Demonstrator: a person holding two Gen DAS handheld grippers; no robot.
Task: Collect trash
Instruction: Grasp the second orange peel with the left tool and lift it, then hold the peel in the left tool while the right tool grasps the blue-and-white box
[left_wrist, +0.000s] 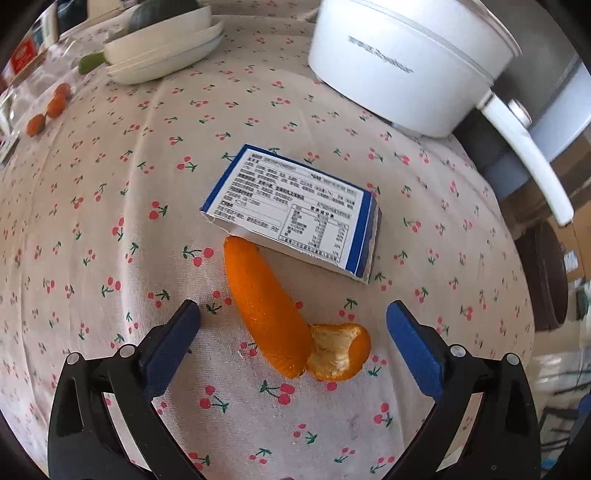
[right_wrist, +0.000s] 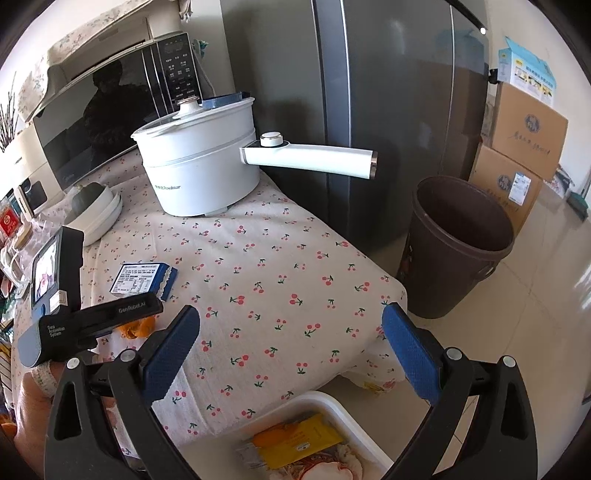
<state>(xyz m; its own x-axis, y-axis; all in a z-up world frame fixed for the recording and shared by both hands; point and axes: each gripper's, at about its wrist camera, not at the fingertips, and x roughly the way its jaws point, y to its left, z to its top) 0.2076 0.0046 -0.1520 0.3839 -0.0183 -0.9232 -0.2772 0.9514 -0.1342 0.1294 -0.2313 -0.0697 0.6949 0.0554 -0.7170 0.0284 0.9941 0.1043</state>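
Note:
A long orange peel and a smaller curled piece lie on the cherry-print tablecloth. My left gripper hangs over them, open, with both pieces between its blue fingers and no pad touching. One end of the long peel touches a blue-and-white carton, which lies flat just beyond. In the right wrist view the carton shows at the left, with a bit of peel under the left gripper's black housing. My right gripper is open and empty above the table's near corner.
A white tray with a yellow packet and scraps sits below the right gripper. A brown bin stands on the floor by the fridge. A white pot, stacked plates and small oranges share the table.

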